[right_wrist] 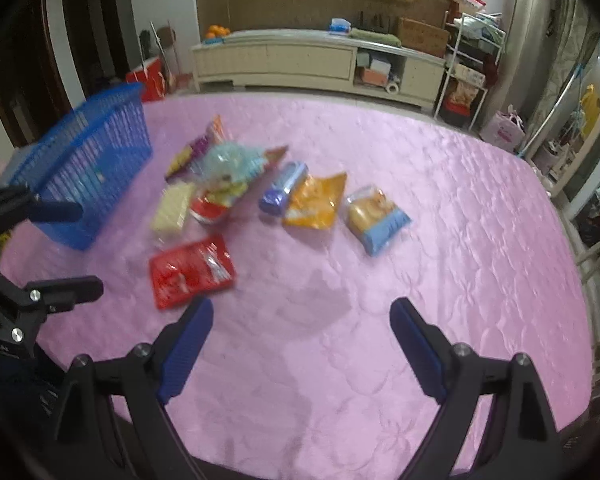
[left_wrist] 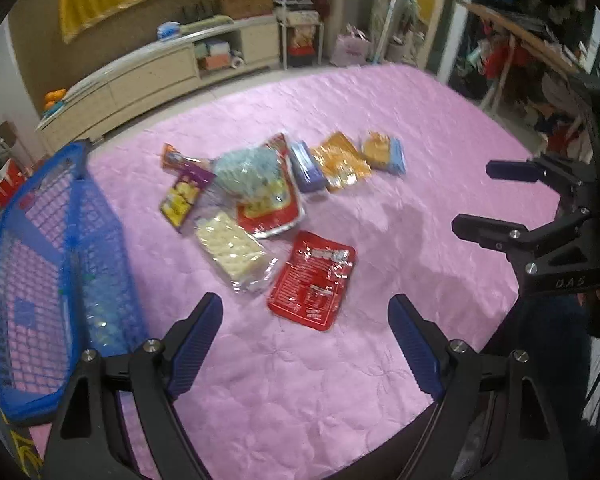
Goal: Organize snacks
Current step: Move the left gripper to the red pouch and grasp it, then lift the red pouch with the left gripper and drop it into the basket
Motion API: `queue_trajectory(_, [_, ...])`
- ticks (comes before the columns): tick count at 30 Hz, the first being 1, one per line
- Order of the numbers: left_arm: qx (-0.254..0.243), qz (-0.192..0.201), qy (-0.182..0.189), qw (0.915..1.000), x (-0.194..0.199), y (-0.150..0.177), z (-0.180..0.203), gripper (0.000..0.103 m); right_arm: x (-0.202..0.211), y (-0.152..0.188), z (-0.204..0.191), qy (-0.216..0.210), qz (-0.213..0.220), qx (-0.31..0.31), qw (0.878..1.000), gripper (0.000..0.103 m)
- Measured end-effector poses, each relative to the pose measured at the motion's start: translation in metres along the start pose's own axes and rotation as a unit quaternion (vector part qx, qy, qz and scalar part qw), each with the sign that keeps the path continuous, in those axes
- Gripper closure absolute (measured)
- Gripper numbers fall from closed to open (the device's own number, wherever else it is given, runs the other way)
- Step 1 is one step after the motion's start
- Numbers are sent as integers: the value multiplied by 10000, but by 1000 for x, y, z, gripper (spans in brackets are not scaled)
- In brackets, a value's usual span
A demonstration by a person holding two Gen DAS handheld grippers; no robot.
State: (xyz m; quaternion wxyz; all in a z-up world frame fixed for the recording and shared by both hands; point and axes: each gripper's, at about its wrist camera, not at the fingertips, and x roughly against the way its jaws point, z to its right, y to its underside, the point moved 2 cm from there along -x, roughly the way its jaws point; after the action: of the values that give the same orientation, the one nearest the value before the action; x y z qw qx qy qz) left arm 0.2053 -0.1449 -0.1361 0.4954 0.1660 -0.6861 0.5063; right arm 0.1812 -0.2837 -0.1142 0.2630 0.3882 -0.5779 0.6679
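Observation:
Several snack packs lie in a loose pile on the pink tablecloth point(left_wrist: 420, 128). Nearest is a flat red pack point(left_wrist: 312, 278) point(right_wrist: 190, 270), with a clear pack of pale wafers point(left_wrist: 232, 250) point(right_wrist: 172, 206) behind it. Further back lie an orange pack point(left_wrist: 342, 160) point(right_wrist: 316, 202), a purple pack point(left_wrist: 306, 166) point(right_wrist: 282, 188) and a blue-and-tan pack point(left_wrist: 384, 152) point(right_wrist: 376, 218). A blue mesh basket point(left_wrist: 56, 264) point(right_wrist: 88, 168) stands at the left. My left gripper point(left_wrist: 306, 344) is open and empty, just short of the red pack. My right gripper point(right_wrist: 300, 344) is open and empty, over bare cloth; it also shows in the left wrist view point(left_wrist: 496, 200).
A cream low cabinet point(right_wrist: 312, 62) runs along the far wall. A white shelf rack point(right_wrist: 470, 68) stands at its right end. Cluttered shelves and poles point(left_wrist: 512, 52) stand past the table's right side. The table's near edge runs just under both grippers.

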Motion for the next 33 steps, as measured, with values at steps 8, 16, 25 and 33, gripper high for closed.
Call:
queue_trajectory(8, [-339,-679,277,9967,-71,3,8,20,-31,9,4,-423,-156,-172,9988,11])
queue_trajectory(16, [-460,-1052,174,9932,-121,3,2,20,-52,12,10,-527,-299,-198,9980,11])
queue_trajectory(25, [-531,-1031,322,9927,-135,-16,9,21,-57,17,25,-732,-346,-523,9953,11])
queue_trajectory(33, [-168,-987,543,9935,-135,-28,12,59,-57,19,30,-923,-356,-757,9922,11])
